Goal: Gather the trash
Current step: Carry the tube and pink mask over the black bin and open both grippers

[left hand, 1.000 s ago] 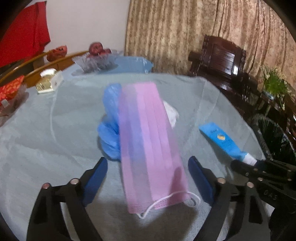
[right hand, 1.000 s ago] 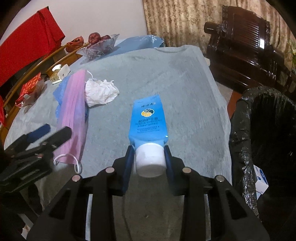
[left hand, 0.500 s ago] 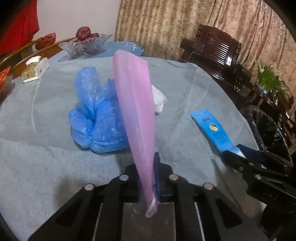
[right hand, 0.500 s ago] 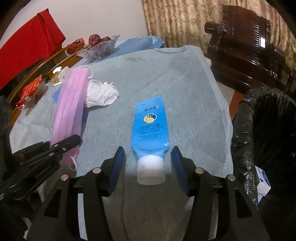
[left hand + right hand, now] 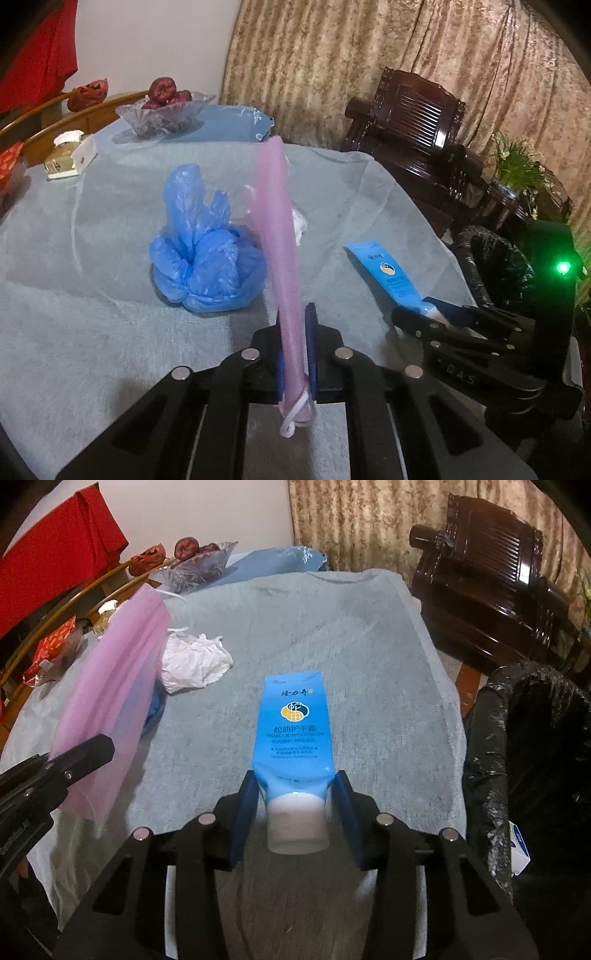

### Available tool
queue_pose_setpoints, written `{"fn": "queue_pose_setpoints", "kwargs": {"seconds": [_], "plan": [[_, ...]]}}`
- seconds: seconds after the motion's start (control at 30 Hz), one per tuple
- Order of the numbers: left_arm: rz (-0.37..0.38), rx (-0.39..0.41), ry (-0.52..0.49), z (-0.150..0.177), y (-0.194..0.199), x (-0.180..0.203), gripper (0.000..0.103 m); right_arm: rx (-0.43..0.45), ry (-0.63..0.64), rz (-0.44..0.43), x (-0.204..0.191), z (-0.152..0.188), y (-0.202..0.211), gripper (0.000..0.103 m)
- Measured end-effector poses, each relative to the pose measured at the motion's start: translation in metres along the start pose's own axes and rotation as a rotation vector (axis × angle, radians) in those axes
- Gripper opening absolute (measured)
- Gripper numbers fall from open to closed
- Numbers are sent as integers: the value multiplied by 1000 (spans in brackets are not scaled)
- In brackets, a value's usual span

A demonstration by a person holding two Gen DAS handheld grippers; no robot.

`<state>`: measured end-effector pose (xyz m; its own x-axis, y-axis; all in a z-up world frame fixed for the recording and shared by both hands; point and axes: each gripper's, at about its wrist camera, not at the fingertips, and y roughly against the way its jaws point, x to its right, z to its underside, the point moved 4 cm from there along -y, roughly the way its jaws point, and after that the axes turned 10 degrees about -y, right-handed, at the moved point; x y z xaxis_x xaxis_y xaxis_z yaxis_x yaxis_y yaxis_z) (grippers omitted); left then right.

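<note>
My left gripper (image 5: pixel 295 350) is shut on a pink face mask (image 5: pixel 280 236), which stands on edge and is lifted off the grey cloth; the mask also shows in the right wrist view (image 5: pixel 110 686). A crumpled blue plastic bag (image 5: pixel 207 258) lies just behind it, with a crumpled white tissue (image 5: pixel 195 661) beyond. My right gripper (image 5: pixel 295 805) is open, its jaws either side of the white cap of a blue hand-cream tube (image 5: pixel 295 731) lying on the cloth. The tube also shows in the left wrist view (image 5: pixel 388 273).
A bin lined with a black bag (image 5: pixel 532 760) stands off the table's right edge, a small box (image 5: pixel 519 845) by it. A glass fruit bowl (image 5: pixel 166 110), a tissue box (image 5: pixel 70 158) and red packets (image 5: pixel 51 653) sit at the far left. A dark wooden chair (image 5: pixel 491 572) stands behind.
My left gripper closed on the pink mask and raised it upright off the cloth. My right gripper opened around the tube's cap and has since narrowed a little.
</note>
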<state>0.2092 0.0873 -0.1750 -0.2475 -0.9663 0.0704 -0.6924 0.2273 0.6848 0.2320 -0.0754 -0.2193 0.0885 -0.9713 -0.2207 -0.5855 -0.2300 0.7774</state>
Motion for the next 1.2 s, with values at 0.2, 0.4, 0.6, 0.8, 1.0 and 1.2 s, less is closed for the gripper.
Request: {"fn": "queue_pose_setpoints", "kwargs": {"seconds": [0.2,0.4,0.6,0.8,1.0,1.2], "plan": [[5,38,-1,-6,14,6,9,44,16,-18,-2,-6,26,41],[15,83,-8,-17,28,16,6,89,18,-36,-2,-16,55,41],[33,123,-21,-24,40,27,3,126,20,-54,2,-24,82,41],[47,160,-32,-32,52,37,2,162,19,-53,9,-28,105,41],[63,201,-64,-45,62,53,2,185,4,-43,22,-31,123,40],[106,229,-110,-59,65,83,2,218,-30,-15,51,-33,145,40]]}}
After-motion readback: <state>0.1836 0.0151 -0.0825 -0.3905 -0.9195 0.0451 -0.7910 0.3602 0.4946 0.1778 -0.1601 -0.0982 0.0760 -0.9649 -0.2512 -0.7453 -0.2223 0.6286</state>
